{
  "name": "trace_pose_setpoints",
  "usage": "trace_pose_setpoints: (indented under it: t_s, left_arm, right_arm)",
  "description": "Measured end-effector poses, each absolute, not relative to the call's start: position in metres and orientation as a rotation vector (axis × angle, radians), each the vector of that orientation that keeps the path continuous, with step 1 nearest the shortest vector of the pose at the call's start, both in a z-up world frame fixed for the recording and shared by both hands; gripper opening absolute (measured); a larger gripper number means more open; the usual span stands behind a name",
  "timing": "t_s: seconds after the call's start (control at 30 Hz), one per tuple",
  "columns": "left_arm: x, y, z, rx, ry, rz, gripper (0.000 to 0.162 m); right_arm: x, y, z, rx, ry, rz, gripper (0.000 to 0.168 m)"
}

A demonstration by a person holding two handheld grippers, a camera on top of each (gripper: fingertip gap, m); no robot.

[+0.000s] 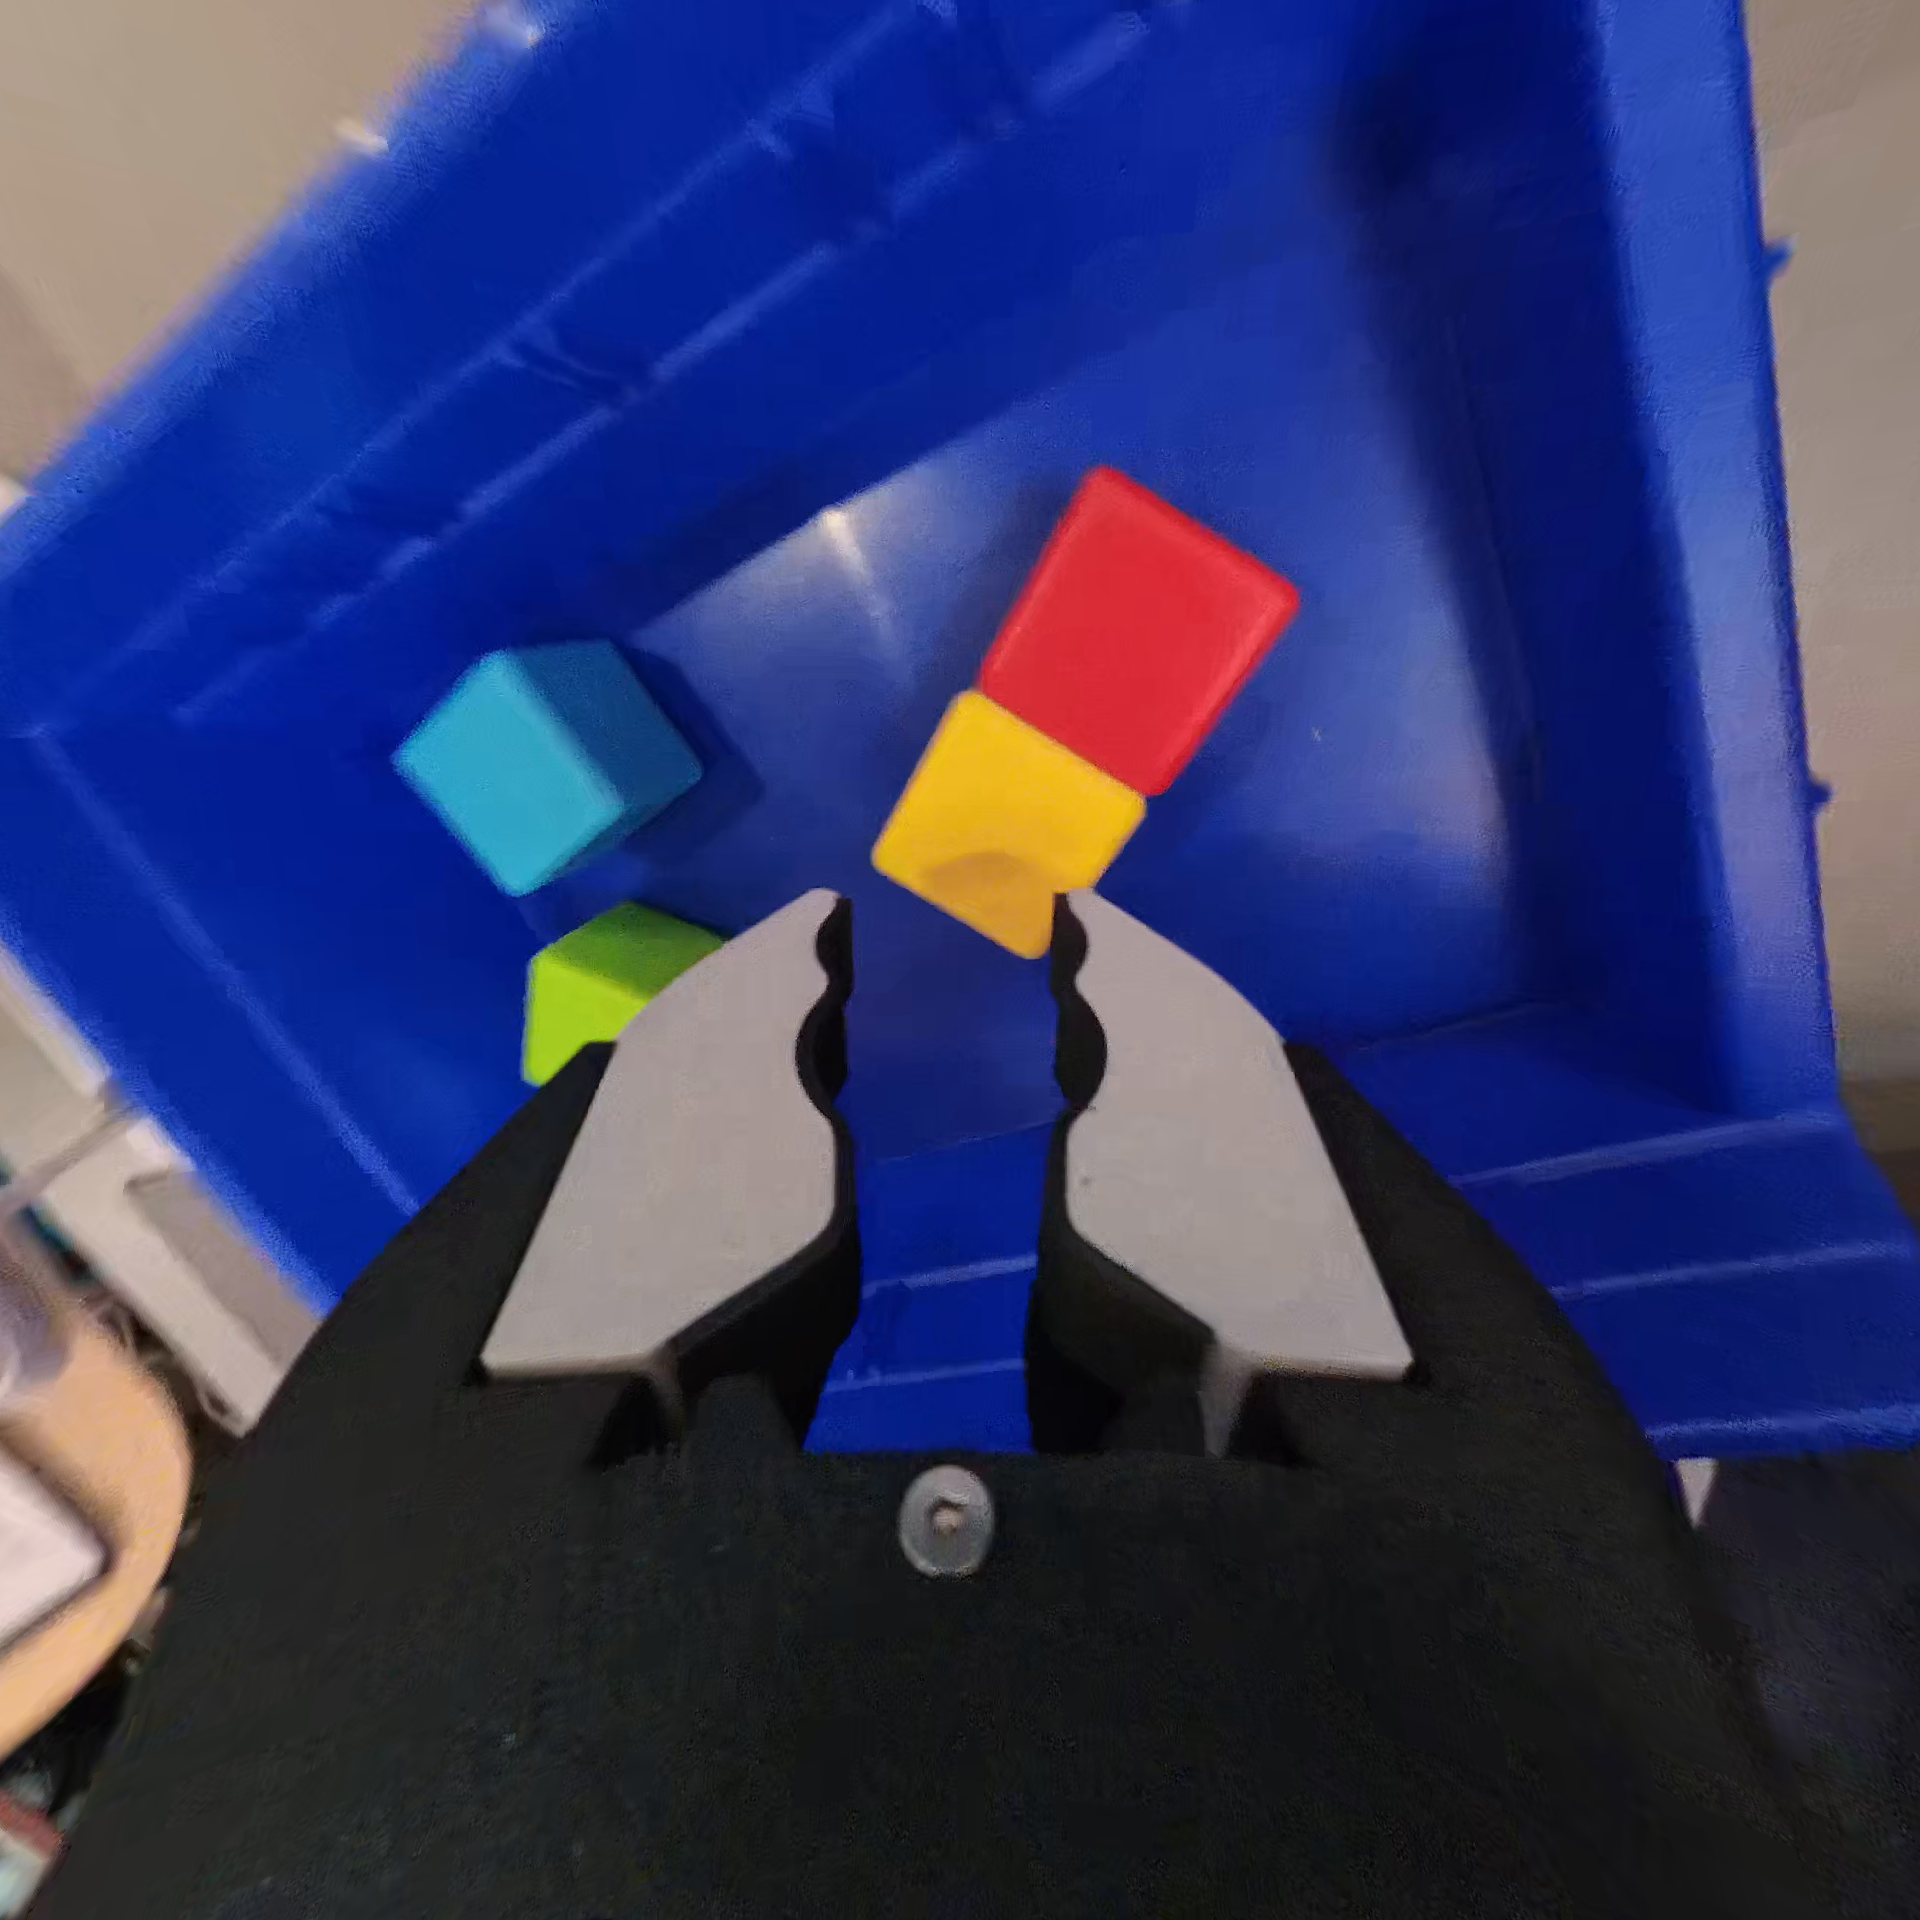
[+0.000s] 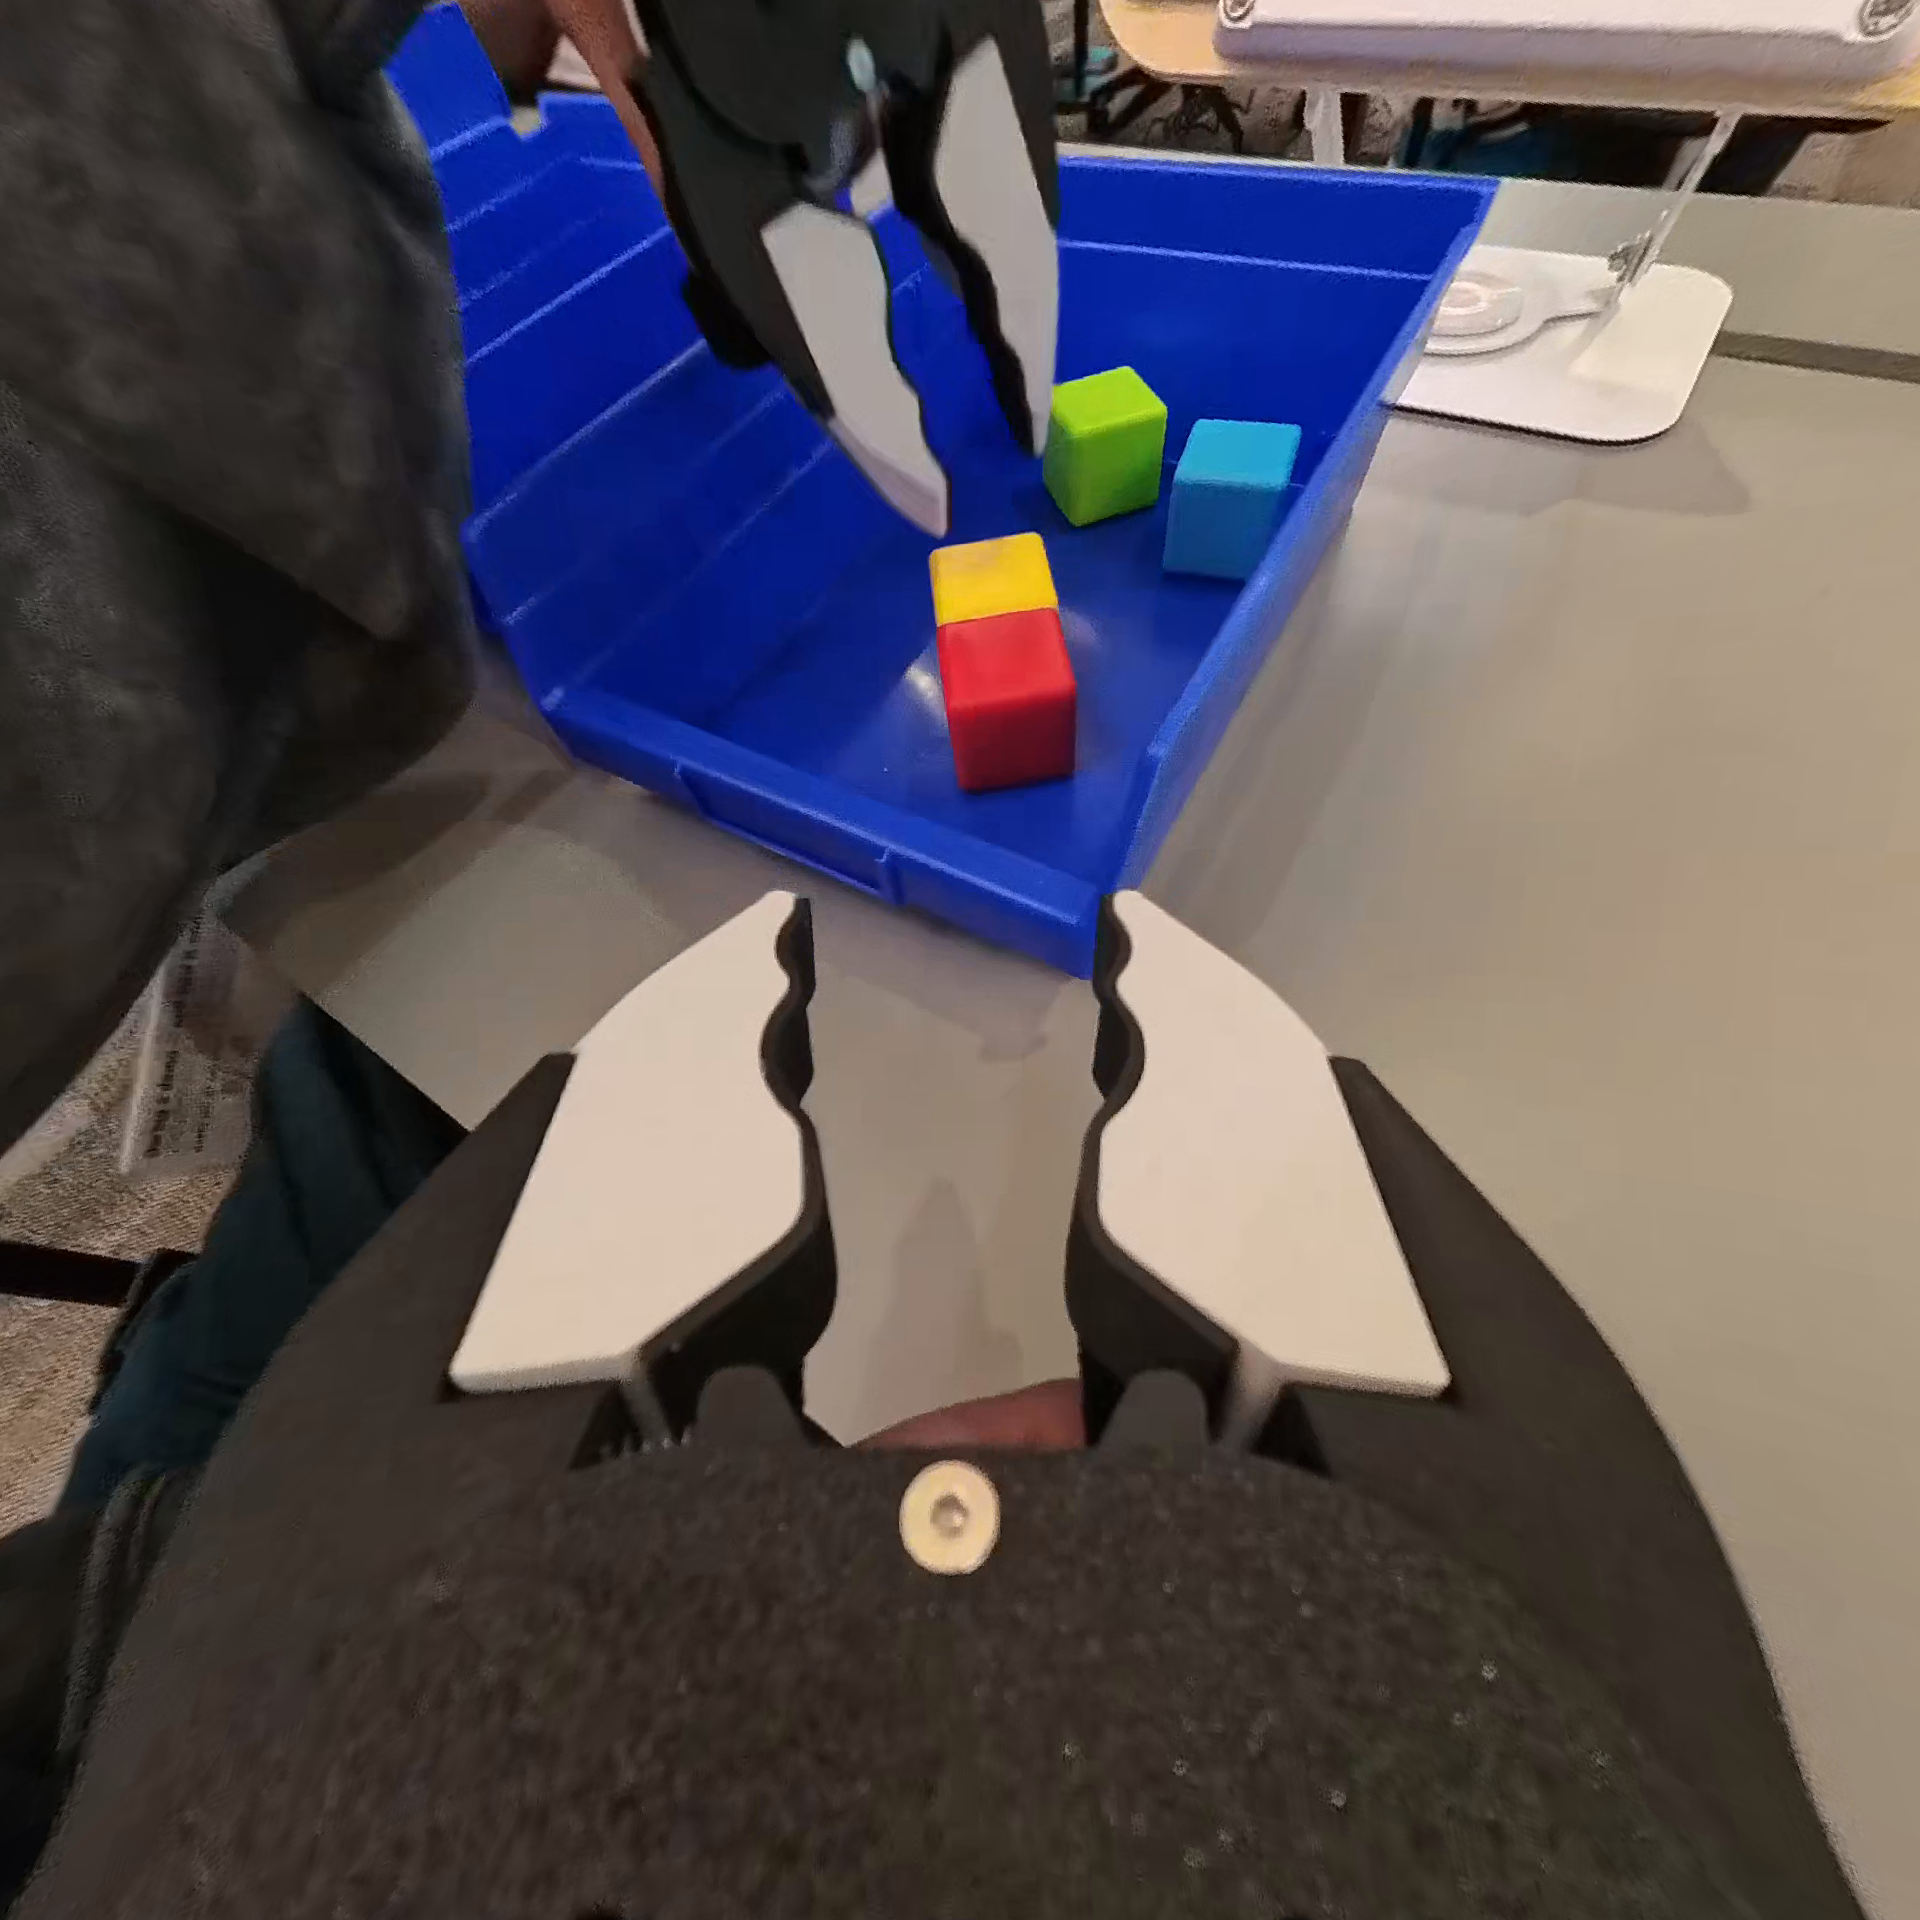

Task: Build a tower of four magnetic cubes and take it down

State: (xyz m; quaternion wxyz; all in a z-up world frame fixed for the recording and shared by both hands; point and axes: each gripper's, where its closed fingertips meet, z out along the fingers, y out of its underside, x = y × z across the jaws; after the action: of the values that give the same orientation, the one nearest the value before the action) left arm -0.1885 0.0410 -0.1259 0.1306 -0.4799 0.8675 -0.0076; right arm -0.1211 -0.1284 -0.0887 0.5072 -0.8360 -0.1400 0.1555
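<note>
On the grey table point(image 2: 1507, 779) sits a blue bin point(image 2: 644, 436) holding four cubes. The yellow cube point(image 2: 992, 577) and red cube point(image 2: 1008, 696) touch side by side; the green cube point(image 2: 1107, 447) and light-blue cube point(image 2: 1231, 499) stand near the bin's far wall. The left gripper point(image 2: 987, 468) hangs just above the yellow cube, jaws apart and empty. The right gripper point(image 2: 951, 925) is outside the bin over the table, jaws spread, holding nothing.

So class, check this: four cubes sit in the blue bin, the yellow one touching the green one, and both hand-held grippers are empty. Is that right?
One detail is wrong. The yellow cube touches the red cube, not the green cube; the right wrist view shows it. The rest holds: four cubes in the blue bin, both hand-held grippers empty.
</note>
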Motion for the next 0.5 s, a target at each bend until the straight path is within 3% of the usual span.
trace_pose_setpoints:
  t_s: [0.13,0.5]
  left_arm:
    - [-0.193,0.041,-0.149,-1.154,2.727,0.054,0.055]
    - [-0.194,0.042,-0.18,-1.056,2.894,0.093,0.056]
  right_arm:
    - [-0.123,-0.124,-0.09,-2.02,-0.34,0.392,0.052]
    - [-0.136,-0.108,-0.1,-2.08,-0.395,0.41,0.054]
